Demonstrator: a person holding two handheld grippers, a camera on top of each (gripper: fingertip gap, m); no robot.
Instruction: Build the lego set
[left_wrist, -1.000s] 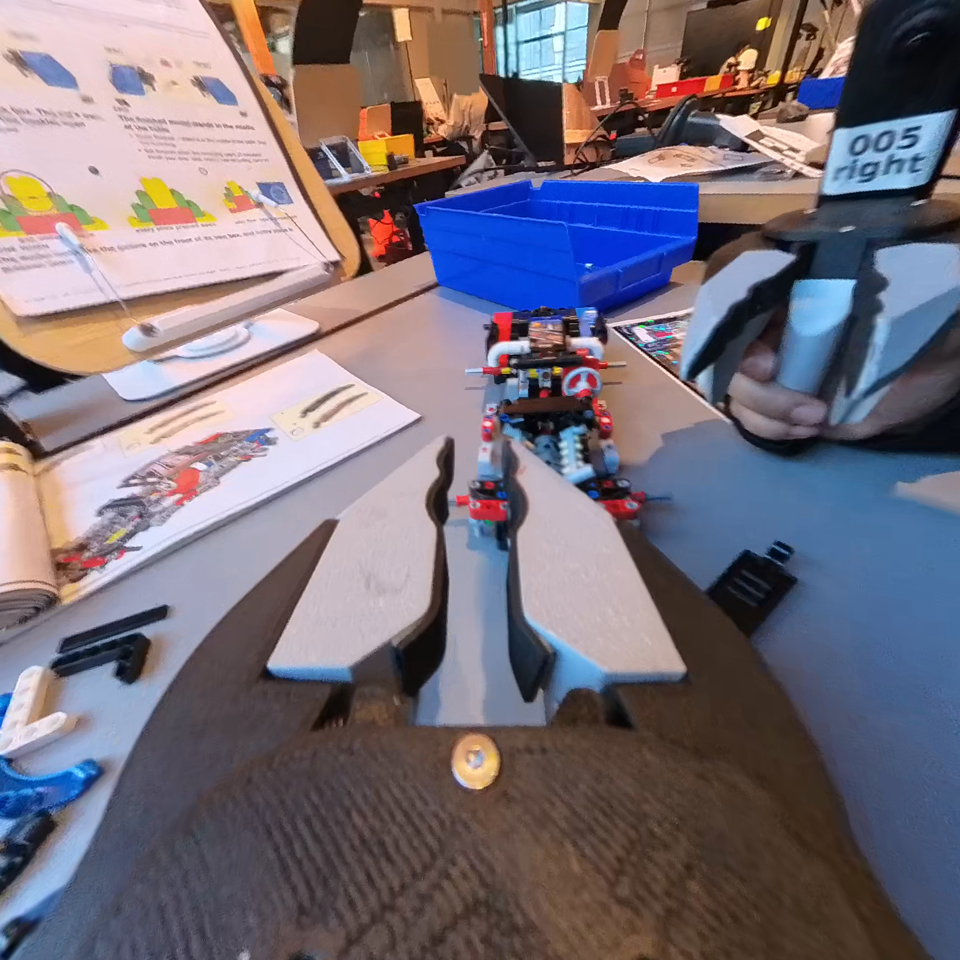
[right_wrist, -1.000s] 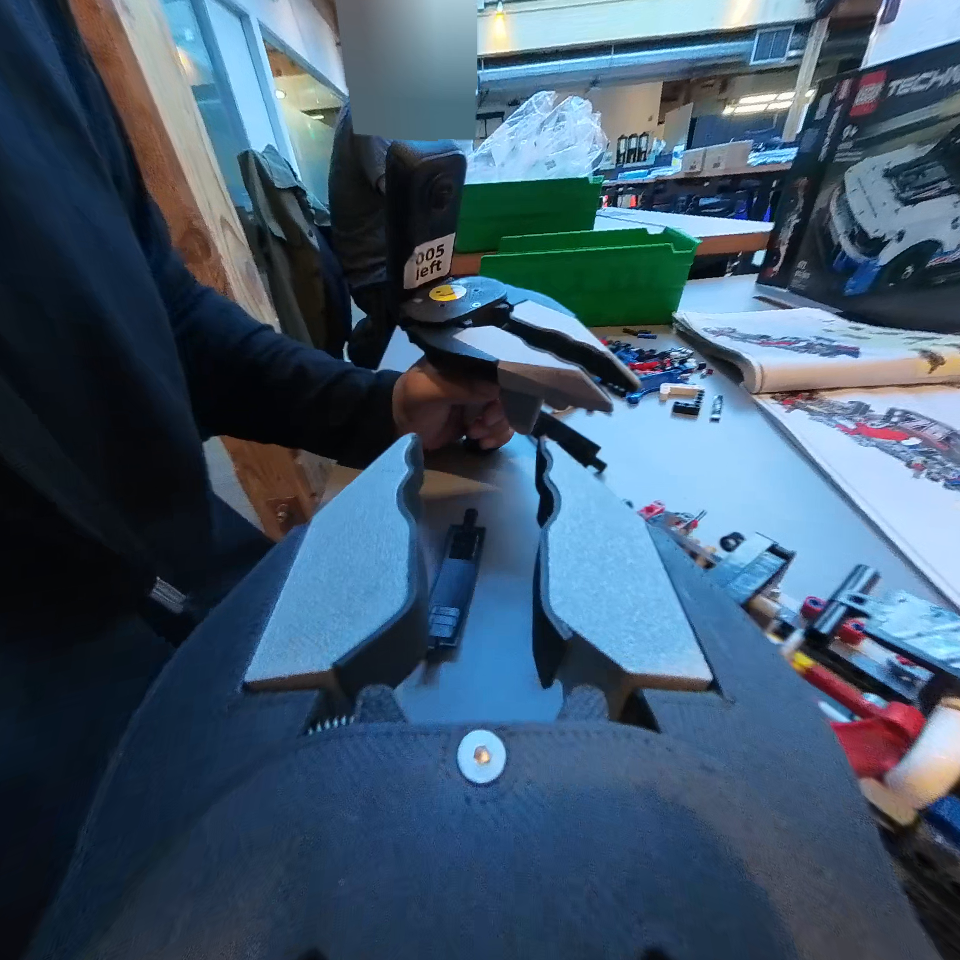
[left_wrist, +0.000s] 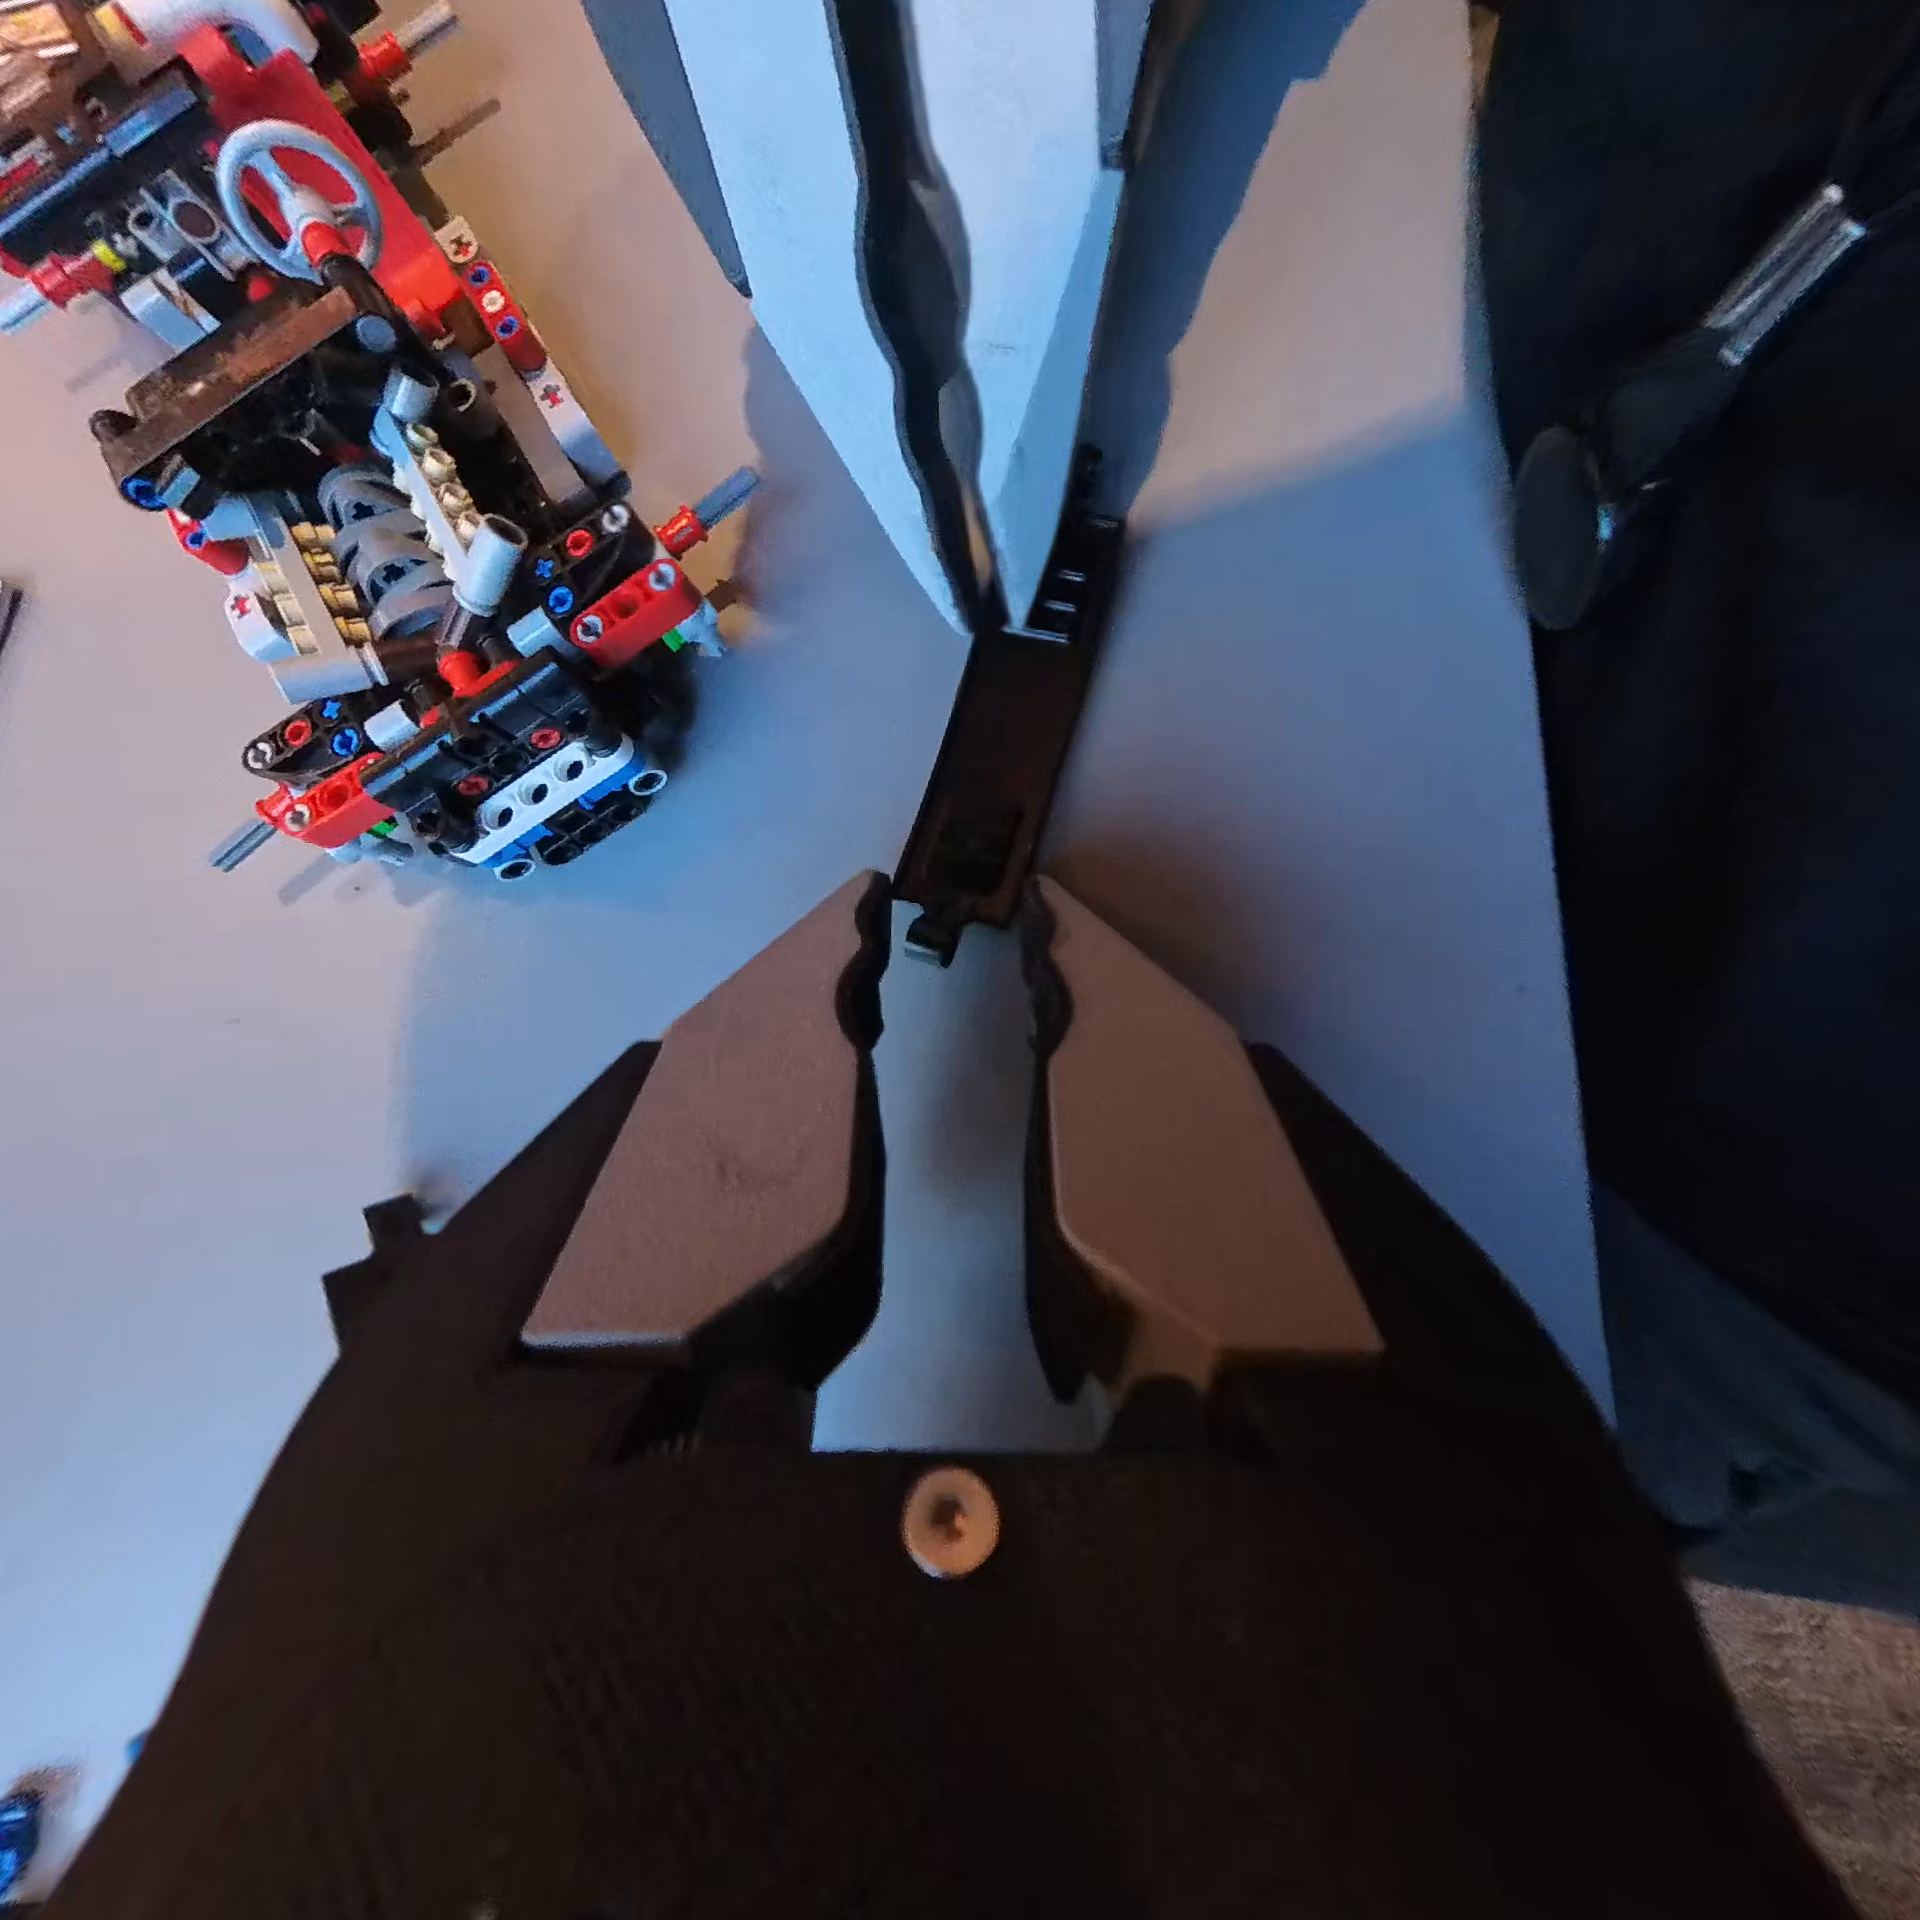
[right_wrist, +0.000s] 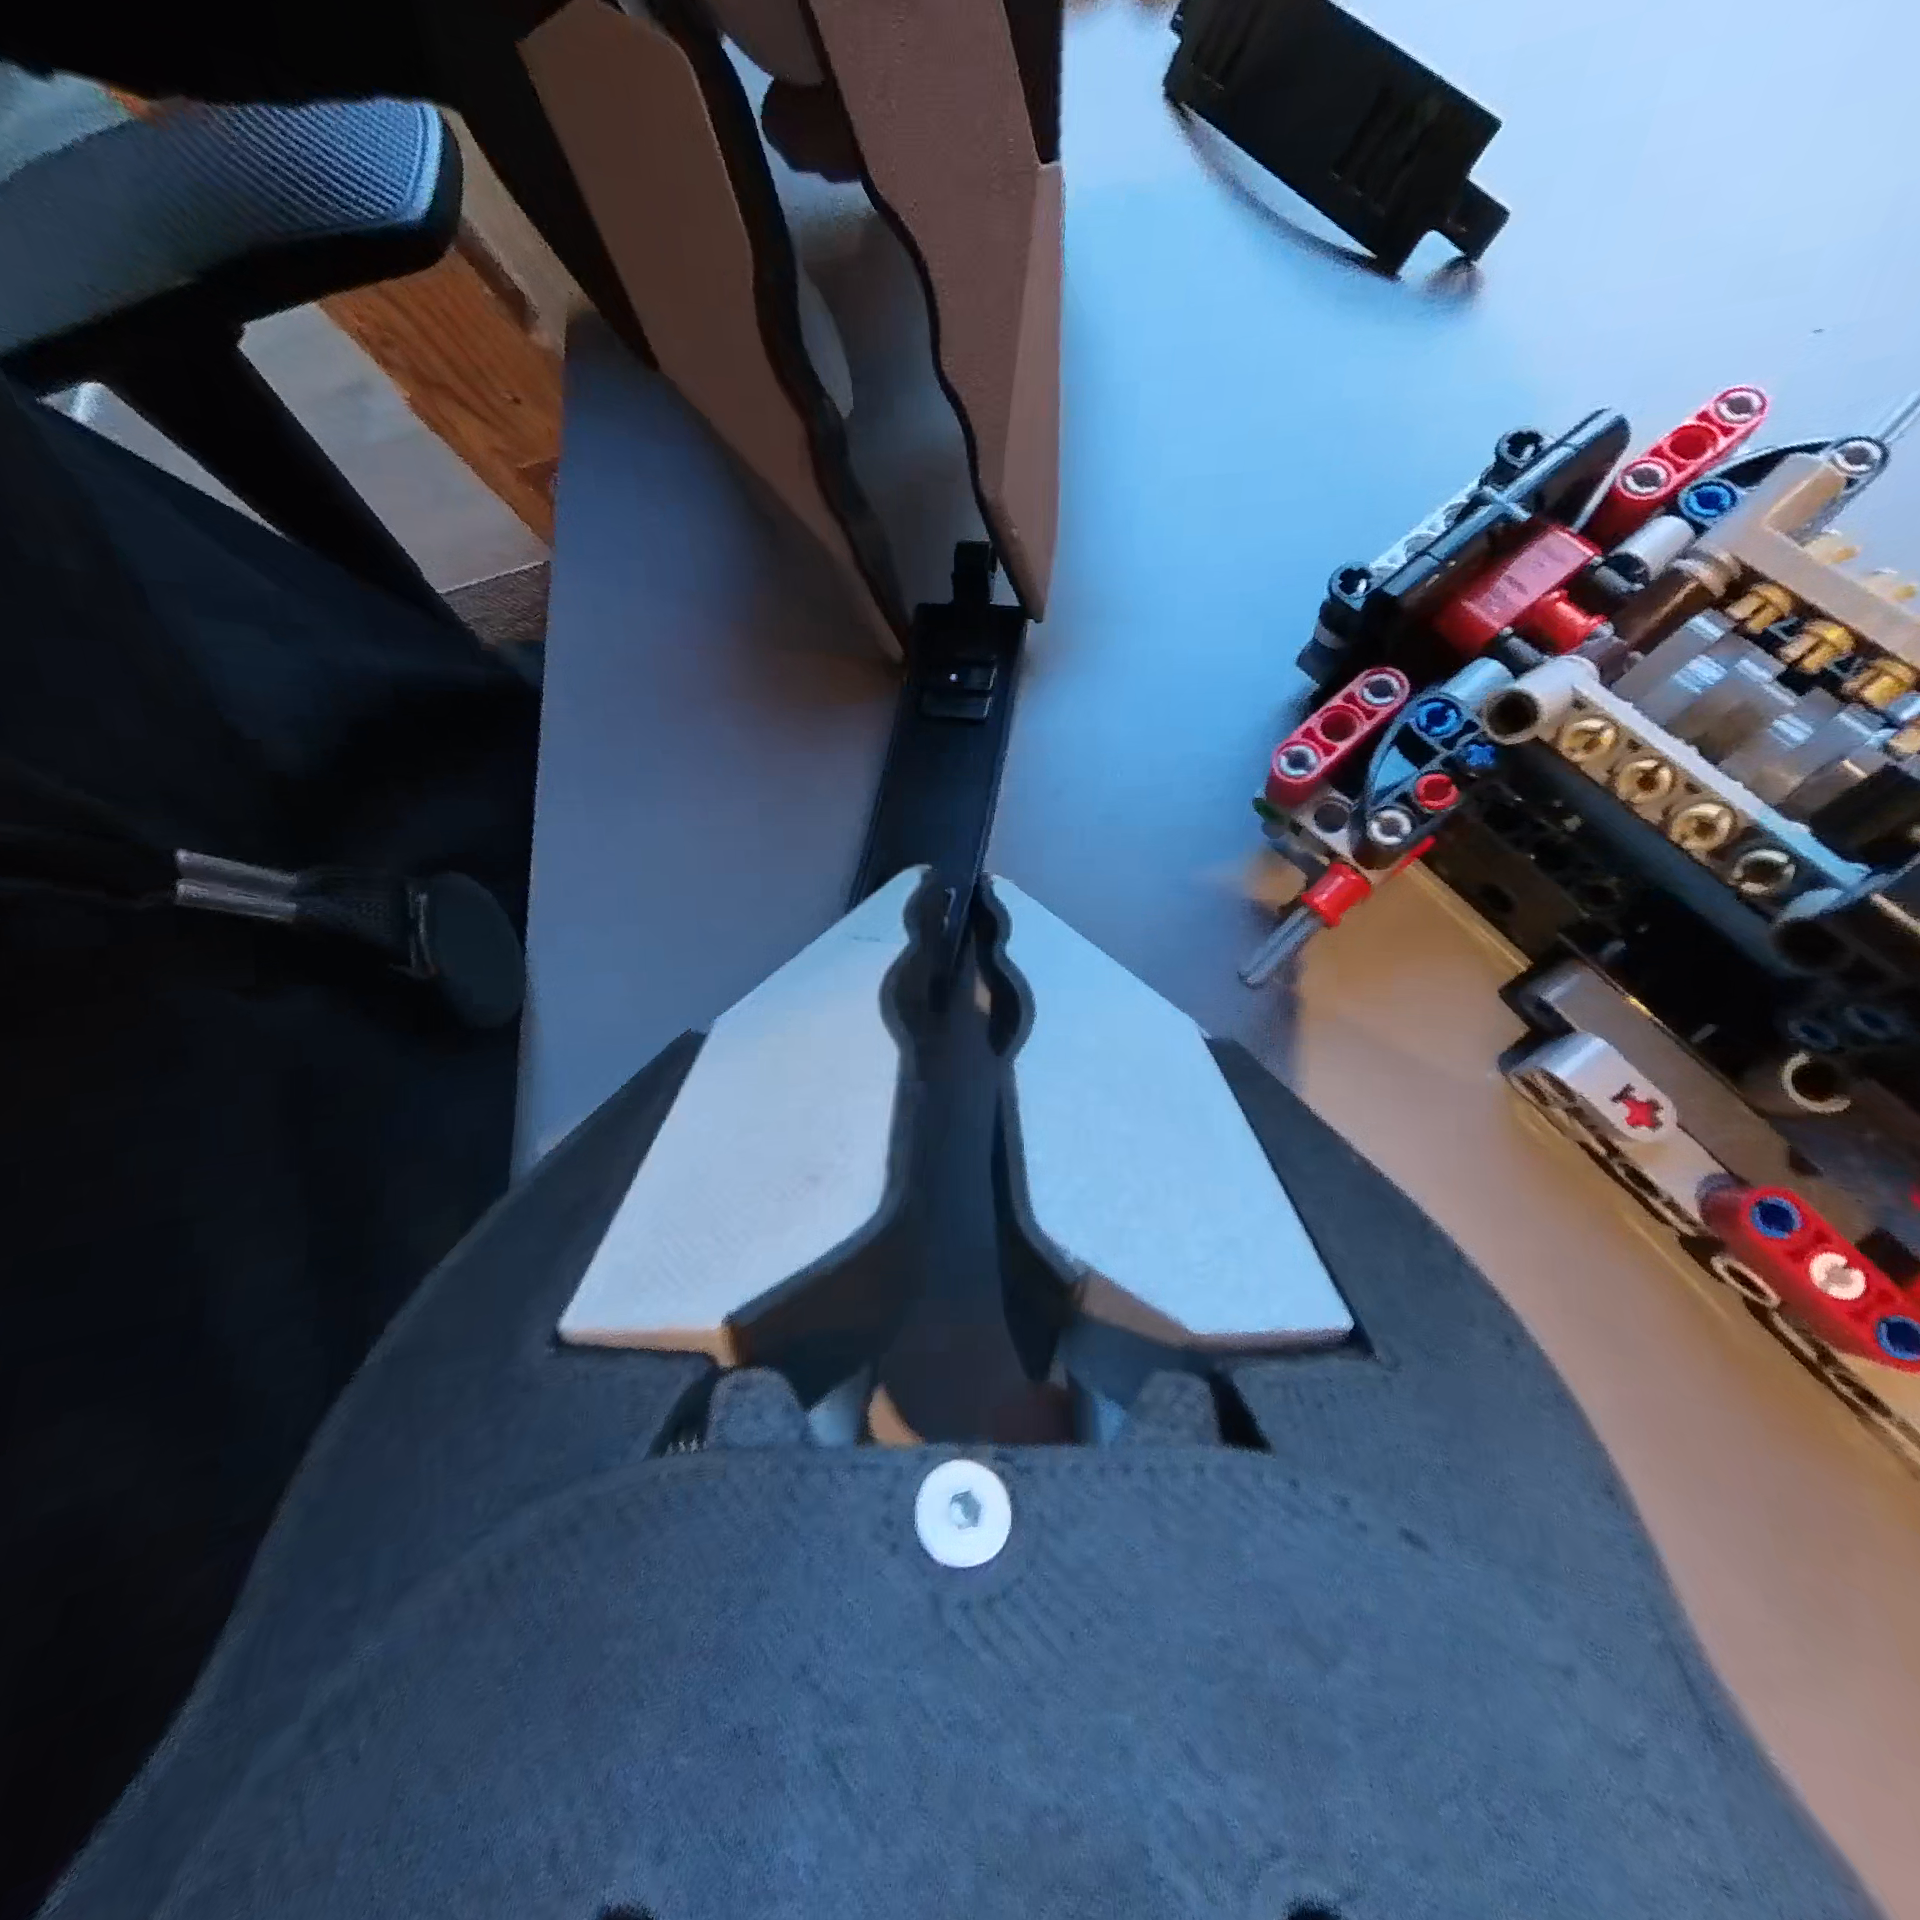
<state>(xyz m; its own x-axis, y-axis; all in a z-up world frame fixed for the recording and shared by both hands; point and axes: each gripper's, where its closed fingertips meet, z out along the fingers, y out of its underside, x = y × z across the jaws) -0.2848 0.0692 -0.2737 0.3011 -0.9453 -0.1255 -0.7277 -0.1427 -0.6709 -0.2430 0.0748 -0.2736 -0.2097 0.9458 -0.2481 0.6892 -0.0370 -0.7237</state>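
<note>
Grey tabletop (left_wrist: 260, 1091) is carrying a long black lego piece (left_wrist: 1013, 748); my right jaws (right_wrist: 951, 940) are clenching one end, my left jaws (left_wrist: 961, 920) sitting released around the other.

I can't see the far end of the black lego piece (right_wrist: 940, 769) behind the left gripper (right_wrist: 961, 623), and the chassis (right_wrist: 1621, 790) runs off frame right.
</note>
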